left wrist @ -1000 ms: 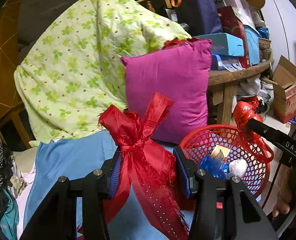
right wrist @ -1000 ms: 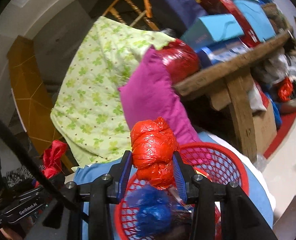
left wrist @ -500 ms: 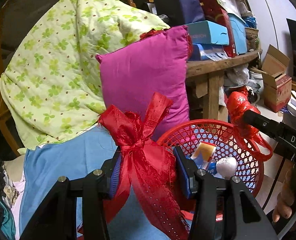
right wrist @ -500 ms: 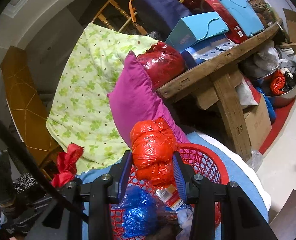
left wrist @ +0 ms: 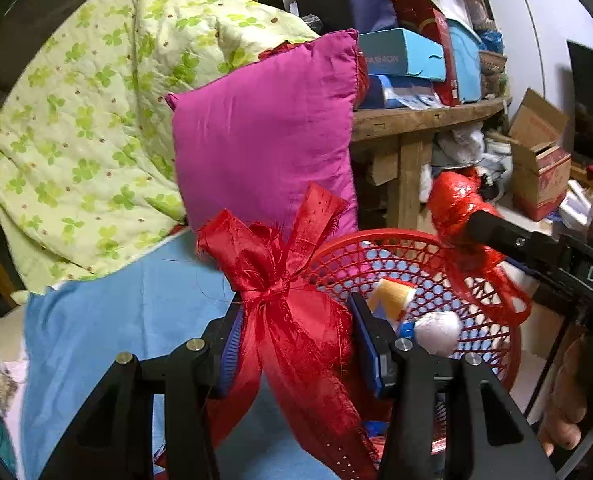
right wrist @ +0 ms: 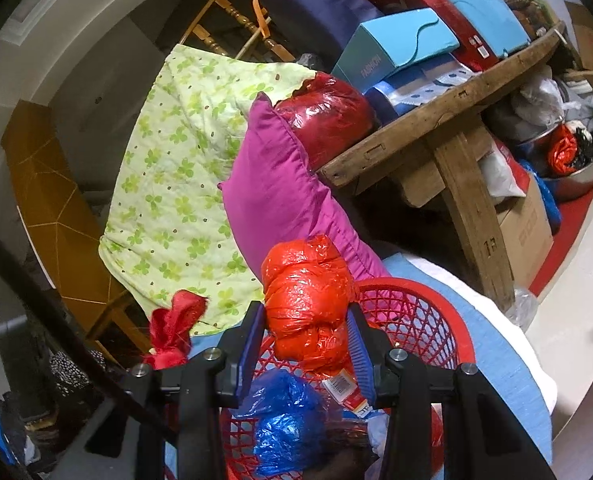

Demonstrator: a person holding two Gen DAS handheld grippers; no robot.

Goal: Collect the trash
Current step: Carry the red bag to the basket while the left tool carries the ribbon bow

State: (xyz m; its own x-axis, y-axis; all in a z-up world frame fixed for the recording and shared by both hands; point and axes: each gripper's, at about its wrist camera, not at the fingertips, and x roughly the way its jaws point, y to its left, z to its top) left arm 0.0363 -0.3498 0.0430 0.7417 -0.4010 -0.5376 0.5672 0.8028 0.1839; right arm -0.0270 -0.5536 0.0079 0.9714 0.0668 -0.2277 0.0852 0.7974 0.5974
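The red basket (left wrist: 492, 344) sits on the blue sheet (left wrist: 108, 320), close to the sheet's edge where the floor starts. It already has trash in it: a blue bag (right wrist: 284, 420), a white ball (left wrist: 436, 332) and a small packet (left wrist: 392, 300). Both pieces of trash that are being carried have to end up in there, so what matters is where each one hangs from the basket's rim.

The red bag (right wrist: 306, 300) is squeezed between the pads of the right gripper (right wrist: 306, 344). It stands tall, with its long side going up and out past the fingertips. In the right wrist view the basket's mouth lies right under it, and in the left wrist view the bag hangs above the far rim (so this hand looks the nearer one). I think it only needs to dip a little and let go.

The red bow (left wrist: 292, 312) is clamped in the left gripper (left wrist: 296, 340). Its loops stick up and its tails hang down past the fingers. The basket lies to the bow's right and a bit ahead, with the near rim just beside the right-hand finger. The bow looks to be over the sheet, not over the basket. I think this hand must go right before it opens.

Behind it all, a pink pillow (left wrist: 264, 132) leans on a green quilt (left wrist: 88, 120).
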